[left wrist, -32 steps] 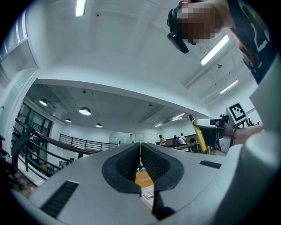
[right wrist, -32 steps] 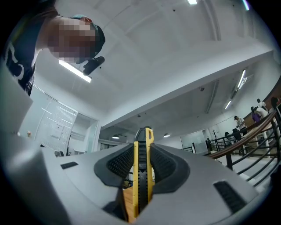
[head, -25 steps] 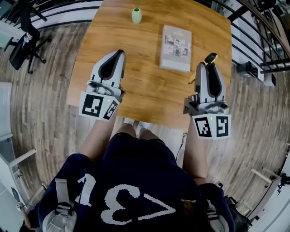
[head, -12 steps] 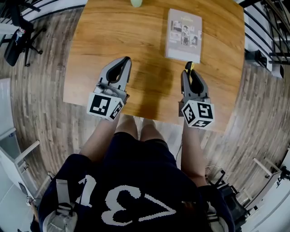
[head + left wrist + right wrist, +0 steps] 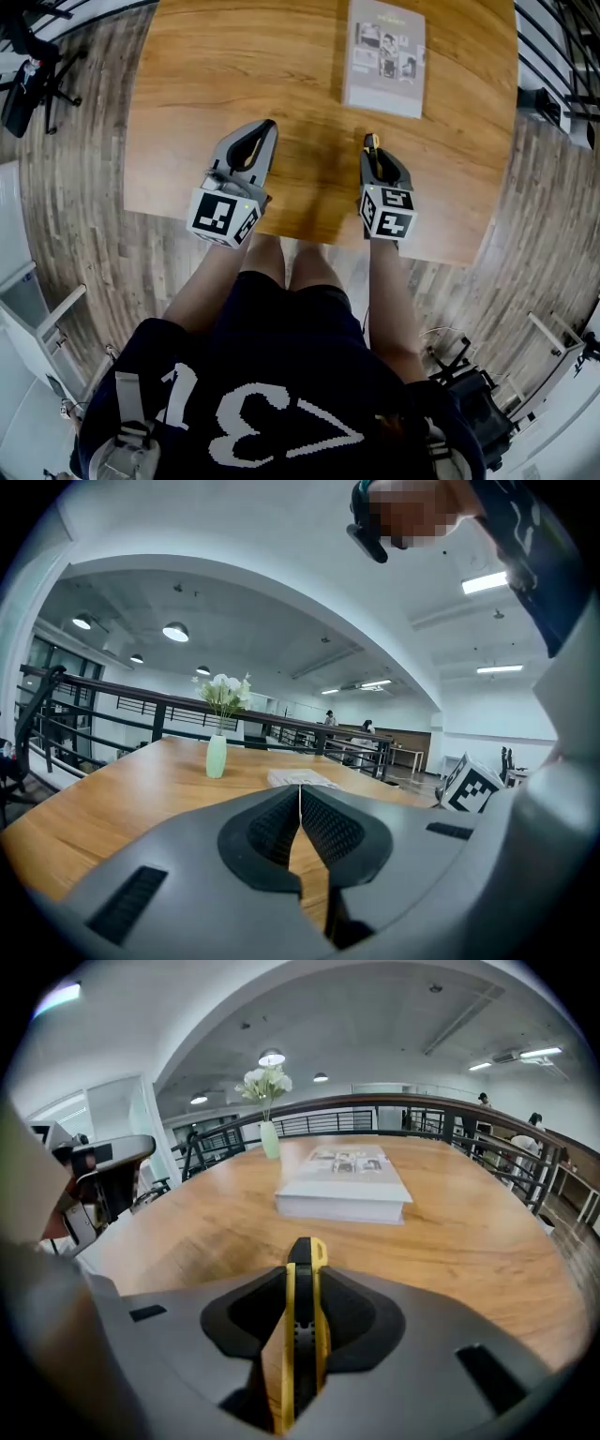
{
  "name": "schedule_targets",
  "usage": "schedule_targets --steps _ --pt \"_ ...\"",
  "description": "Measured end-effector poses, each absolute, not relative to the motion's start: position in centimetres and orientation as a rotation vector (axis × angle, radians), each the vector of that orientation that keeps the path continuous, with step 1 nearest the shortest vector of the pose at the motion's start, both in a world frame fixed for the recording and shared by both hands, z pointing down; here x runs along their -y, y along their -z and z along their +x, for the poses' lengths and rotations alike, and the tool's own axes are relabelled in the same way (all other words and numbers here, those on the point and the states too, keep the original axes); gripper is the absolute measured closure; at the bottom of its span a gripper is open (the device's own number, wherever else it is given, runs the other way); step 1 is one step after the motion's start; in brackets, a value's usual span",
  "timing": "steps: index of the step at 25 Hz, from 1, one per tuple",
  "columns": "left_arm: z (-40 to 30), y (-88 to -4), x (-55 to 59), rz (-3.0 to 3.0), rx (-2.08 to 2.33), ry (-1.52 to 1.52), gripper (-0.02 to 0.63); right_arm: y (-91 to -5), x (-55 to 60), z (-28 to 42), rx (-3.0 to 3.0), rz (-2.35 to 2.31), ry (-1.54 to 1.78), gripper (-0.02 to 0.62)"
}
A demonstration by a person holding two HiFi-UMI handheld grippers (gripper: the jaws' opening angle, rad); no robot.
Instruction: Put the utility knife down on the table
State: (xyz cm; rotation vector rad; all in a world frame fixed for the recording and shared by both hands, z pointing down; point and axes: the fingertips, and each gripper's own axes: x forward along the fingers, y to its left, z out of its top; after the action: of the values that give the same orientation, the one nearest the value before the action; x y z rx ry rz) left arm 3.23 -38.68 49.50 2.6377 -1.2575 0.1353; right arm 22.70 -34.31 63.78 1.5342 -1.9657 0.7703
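Note:
A yellow and black utility knife [image 5: 302, 1326] stands on edge between the jaws of my right gripper [image 5: 302, 1279], which is shut on it. In the head view the knife's tip [image 5: 372, 142] pokes out past the right gripper [image 5: 375, 155], over the wooden table [image 5: 216, 75] near its front edge. My left gripper [image 5: 261, 133] hovers over the table to the left, jaws shut with nothing between them [image 5: 300, 794].
A grey book [image 5: 384, 56] lies flat on the table beyond the right gripper, also in the right gripper view [image 5: 345, 1183]. A pale green vase with white flowers [image 5: 217, 752] stands at the table's far side. Railings border the table; an office chair [image 5: 23, 70] is at left.
The right gripper has swung in from the table's right side toward the middle with the knife. The left gripper has shifted slightly right and nearer the front edge.

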Motion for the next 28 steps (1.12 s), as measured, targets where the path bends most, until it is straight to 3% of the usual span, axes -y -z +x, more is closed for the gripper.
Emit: schedule_targets --steps 9,12,14,28 --pt "3.5 -48.5 38.8 2.663 1.248 -0.120 0.588 -62.5 35.1 23.1 1.976 1.569 -0.754 0.469" --pt "3.0 -46.5 39.1 2.680 1.275 -0.092 0.588 -57.6 36.1 23.6 2.060 1.669 -0.663 0.547" --pt "2.9 -44.6 39.6 2.702 1.291 -0.065 0.588 -53.7 37.0 23.6 2.133 1.730 -0.593 0.565" --pt "3.0 -30.3 41.9 2.881 1.380 0.199 0.588 -30.1 38.4 24.1 2.481 2.020 -0.049 0.572"
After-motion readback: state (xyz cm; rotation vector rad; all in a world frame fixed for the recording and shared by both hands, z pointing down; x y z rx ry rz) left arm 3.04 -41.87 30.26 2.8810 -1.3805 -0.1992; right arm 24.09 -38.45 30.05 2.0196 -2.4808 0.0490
